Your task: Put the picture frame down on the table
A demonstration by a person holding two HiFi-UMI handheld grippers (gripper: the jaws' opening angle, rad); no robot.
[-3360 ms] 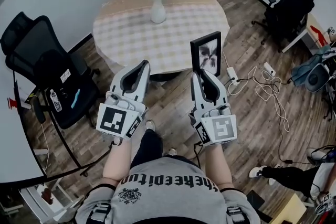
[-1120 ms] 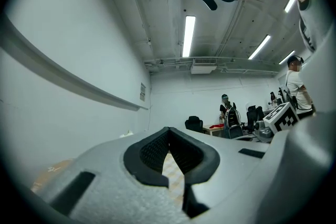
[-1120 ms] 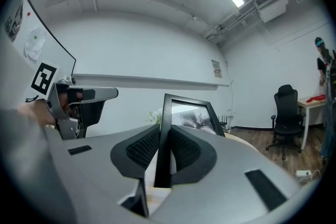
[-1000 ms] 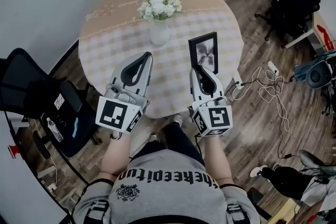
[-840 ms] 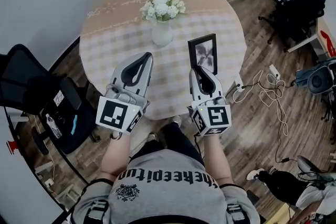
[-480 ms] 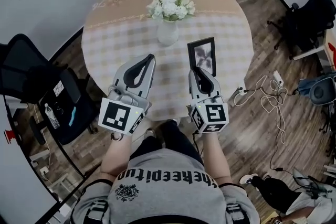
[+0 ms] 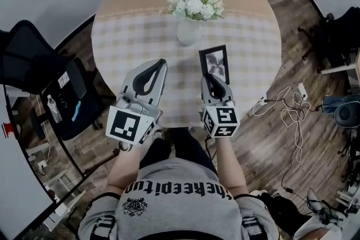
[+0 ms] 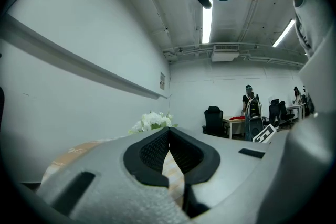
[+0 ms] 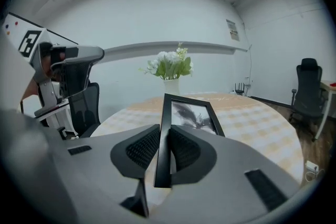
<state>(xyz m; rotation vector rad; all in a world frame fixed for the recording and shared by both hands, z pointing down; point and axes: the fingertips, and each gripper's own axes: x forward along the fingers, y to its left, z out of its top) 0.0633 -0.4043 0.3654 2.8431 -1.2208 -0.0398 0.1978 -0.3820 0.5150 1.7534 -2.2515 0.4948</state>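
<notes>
Right gripper (image 7: 215, 82) clamps black rectangular picture frame (image 7: 215, 63) by edge, upright above round checkered-cloth table (image 7: 140, 31). Left gripper (image 7: 147, 77) closed, empty. Risk: thin-edge grip lets frame pivot, or frame bumps white flower vase (image 7: 189, 32).

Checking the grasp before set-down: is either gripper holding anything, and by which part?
The right gripper is shut on the picture frame, pinching the near end of its black rim. The left gripper is shut with nothing in it.

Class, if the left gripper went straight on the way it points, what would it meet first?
Probably the white flowers, standing slightly left of the left gripper's line; depth is unclear, so it might pass them.
</notes>
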